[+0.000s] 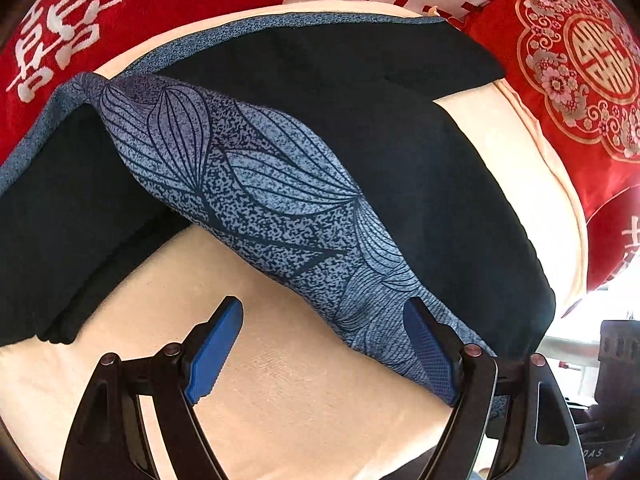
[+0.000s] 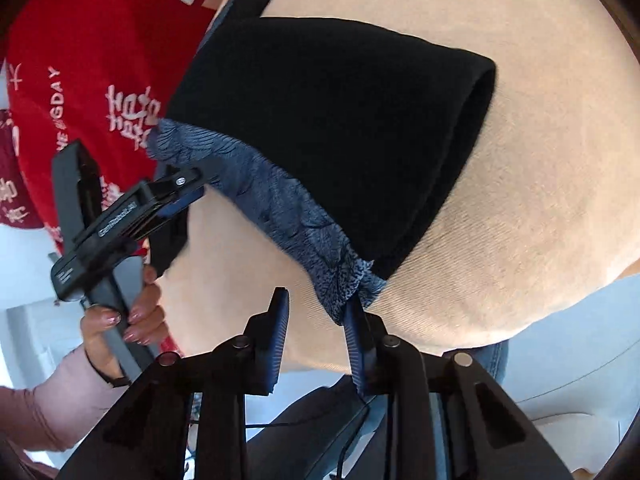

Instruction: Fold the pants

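The black fabric pants (image 1: 360, 128) have a speckled blue-grey band with dark leaf-vein line print (image 1: 256, 184). They're lying on a plain cream cushion (image 1: 288, 384), and the red pillows (image 1: 580, 72) carry gold floral medallions plus white characters.

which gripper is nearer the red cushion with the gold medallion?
Left. The left gripper works the patterned waistband below that red cushion; the right gripper sits at the waistband's other end, cushion out of its view.
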Tool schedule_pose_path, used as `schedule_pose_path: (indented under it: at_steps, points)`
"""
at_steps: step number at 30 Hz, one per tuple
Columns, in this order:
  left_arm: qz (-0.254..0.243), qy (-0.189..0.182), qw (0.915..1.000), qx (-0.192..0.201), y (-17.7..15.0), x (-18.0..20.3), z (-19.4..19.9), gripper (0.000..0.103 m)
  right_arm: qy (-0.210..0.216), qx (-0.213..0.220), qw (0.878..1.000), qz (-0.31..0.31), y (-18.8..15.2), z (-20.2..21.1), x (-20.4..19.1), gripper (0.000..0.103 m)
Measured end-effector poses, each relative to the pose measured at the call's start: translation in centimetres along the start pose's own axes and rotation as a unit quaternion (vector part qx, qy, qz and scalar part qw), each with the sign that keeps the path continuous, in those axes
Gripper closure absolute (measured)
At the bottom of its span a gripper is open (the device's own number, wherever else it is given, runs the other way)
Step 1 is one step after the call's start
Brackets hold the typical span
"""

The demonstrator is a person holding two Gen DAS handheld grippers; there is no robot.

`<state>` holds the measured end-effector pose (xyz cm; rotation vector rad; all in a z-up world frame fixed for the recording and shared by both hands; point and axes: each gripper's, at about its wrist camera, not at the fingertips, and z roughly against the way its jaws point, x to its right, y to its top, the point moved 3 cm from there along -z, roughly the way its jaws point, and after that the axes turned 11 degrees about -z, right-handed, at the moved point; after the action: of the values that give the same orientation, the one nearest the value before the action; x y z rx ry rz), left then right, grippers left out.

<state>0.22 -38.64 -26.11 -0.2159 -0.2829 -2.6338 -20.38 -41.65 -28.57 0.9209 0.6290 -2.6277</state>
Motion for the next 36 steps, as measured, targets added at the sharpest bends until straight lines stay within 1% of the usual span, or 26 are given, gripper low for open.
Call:
schedule_pose_path:
  at_steps: [2,3,4,5,6,7,9,11,13,14,15,17,19,21,23,24,25,26,27,29,30,32,33,34,35,36]
  points:
    - [0.001,0.002,1.0,-0.001,0.2,0.2,-0.1,0.02,0.002,-0.007,1.0,0.003,0.4,-0.3,-0.2,0.073]
    - [0.001,0.003,1.0,-0.003,0.4,0.4,-0.3,0.022,0.004,-0.012,1.0,-0.004,0.7,-0.7,-0.1,0.073]
    - [0.0,0.003,1.0,-0.003,0.5,0.5,-0.4,0.037,0.007,-0.016,1.0,-0.013,1.1,-1.1,-0.1,0.076]
    - [-0.001,-0.001,1.0,-0.006,0.6,0.6,-0.5,0.049,0.003,-0.02,1.0,-0.017,1.4,-1.5,-0.3,0.086]
    - [-0.002,-0.014,0.9998,-0.015,0.9,0.9,-0.8,0.072,-0.003,-0.024,1.0,-0.014,1.5,-1.5,-0.6,0.1]
    - [0.001,-0.019,0.9997,-0.017,1.4,1.2,-1.0,0.081,0.0,-0.024,1.0,-0.008,1.9,-1.3,-1.0,0.1]
    - [0.008,-0.025,0.9996,-0.014,2.1,1.2,-0.3,0.088,0.013,-0.015,1.0,0.016,2.5,0.2,-2.8,0.1]
    - [0.021,-0.032,0.9993,0.001,3.3,1.1,1.0,0.088,0.025,-0.004,0.999,0.046,3.5,2.3,-5.1,0.1]
    - [0.03,-0.034,0.9986,0.029,5.3,1.0,3.0,0.088,0.034,0.015,0.996,0.082,5.5,4.8,-7.8,0.1]
    - [0.032,-0.034,0.9981,0.039,6.2,0.9,3.7,0.088,0.037,0.025,0.994,0.096,6.7,6.0,-9.1,0.1]
    - [0.034,-0.033,0.9974,0.055,7.8,0.9,4.7,0.088,0.042,0.038,0.992,0.109,8.2,7.3,-10.3,0.1]
    - [0.034,-0.03,0.9962,0.074,10.2,0.8,5.6,0.088,0.044,0.063,0.989,0.13,11.2,9.6,-12.4,0.1]
    - [0.024,-0.021,0.9947,0.097,13.2,0.9,6.4,0.088,0.039,0.086,0.983,0.158,14.8,11.4,-14.6,0.1]
    - [0.015,-0.006,0.9932,0.115,16.0,1.0,6.5,0.088,0.024,0.096,0.978,0.183,18.2,12.3,-16.4,0.1]
    - [0.008,0.001,0.9921,0.125,17.8,0.8,7.0,0.088,0.004,0.102,0.972,0.212,22.0,12.2,-18.4,0.1]
    - [0.01,0.004,0.9916,0.129,18.6,0.7,7.0,0.085,-0.007,0.102,0.969,0.224,23.3,12.0,-19.1,0.1]
    - [0.013,0.008,0.9913,0.131,18.5,-0.1,7.5,0.066,-0.021,0.103,0.966,0.236,24.9,11.7,-19.7,0.1]
    - [0.017,0.019,0.9906,0.134,18.6,-0.4,7.7,0.054,-0.034,0.106,0.964,0.243,26.4,11.5,-20.2,0.1]
    - [0.026,0.041,0.9884,0.144,18.7,-0.8,8.1,0.038,-0.053,0.111,0.961,0.247,28.0,10.9,-20.5,0.099]
    - [0.035,0.054,0.9863,0.152,18.0,-2.1,9.2,0.038,-0.09,0.119,0.957,0.25,30.9,9.6,-20.9,0.099]
    - [0.041,0.056,0.9868,0.147,17.8,-2.6,9.0,0.038,-0.107,0.124,0.955,0.248,31.9,9.4,-20.8,0.098]
    - [0.053,0.073,0.9879,0.126,17.0,-3.7,8.0,0.038,-0.131,0.131,0.954,0.234,34.1,9.0,-20.1,0.089]
    - [0.056,0.084,0.9889,0.109,16.5,-4.3,7.3,0.038,-0.141,0.132,0.955,0.223,35.1,8.9,-19.8,0.062]
    - [0.059,0.096,0.9894,0.091,16.1,-4.8,6.3,0.038,-0.146,0.136,0.956,0.215,35.9,9.1,-19.6,0.026]
    - [0.062,0.105,0.9895,0.077,15.6,-5.3,5.4,0.038,-0.143,0.141,0.956,0.213,36.1,9.4,-19.7,0.016]
    - [0.063,0.116,0.9892,0.065,15.2,-5.7,4.5,0.038,-0.135,0.153,0.954,0.218,36.2,10.0,-20.0,0.015]
